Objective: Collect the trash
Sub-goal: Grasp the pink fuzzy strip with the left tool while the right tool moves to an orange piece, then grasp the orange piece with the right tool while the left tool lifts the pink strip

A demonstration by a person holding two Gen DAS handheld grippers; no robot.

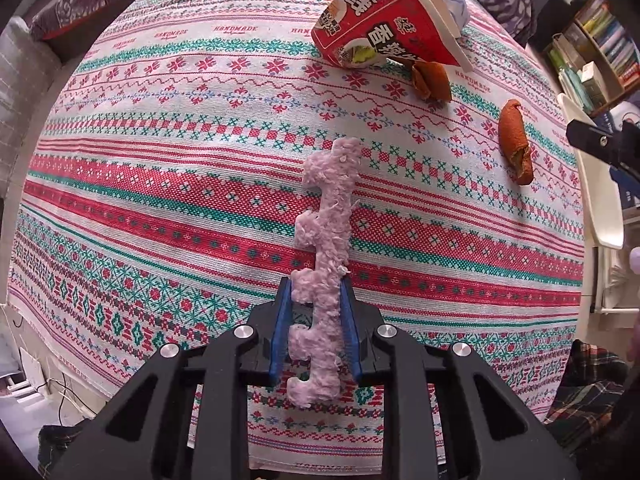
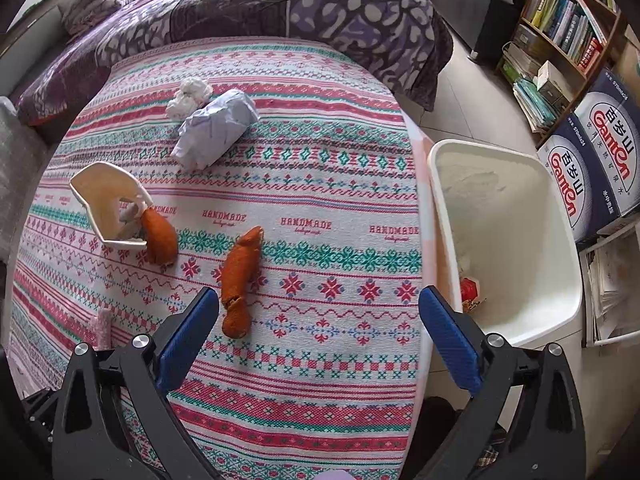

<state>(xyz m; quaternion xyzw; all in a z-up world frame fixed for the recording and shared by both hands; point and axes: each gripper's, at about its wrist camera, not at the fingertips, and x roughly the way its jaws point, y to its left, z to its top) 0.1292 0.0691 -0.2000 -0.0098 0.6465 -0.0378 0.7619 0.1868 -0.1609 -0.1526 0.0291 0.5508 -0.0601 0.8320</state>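
Pink fluffy strip (image 1: 324, 264) sat clamped in your left gripper (image 1: 318, 320) — your right gripper (image 2: 320, 336) hung wide apart, empty, beside an orange peel (image 2: 240, 280) on the tablecloth (image 2: 320, 200).

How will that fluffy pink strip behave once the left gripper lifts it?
The pink strip looks fuzzy and soft, so it probably droops beyond the left gripper. It likely weighs little. Its fibrous surface should resist slipping from the fingers pressing its sides.
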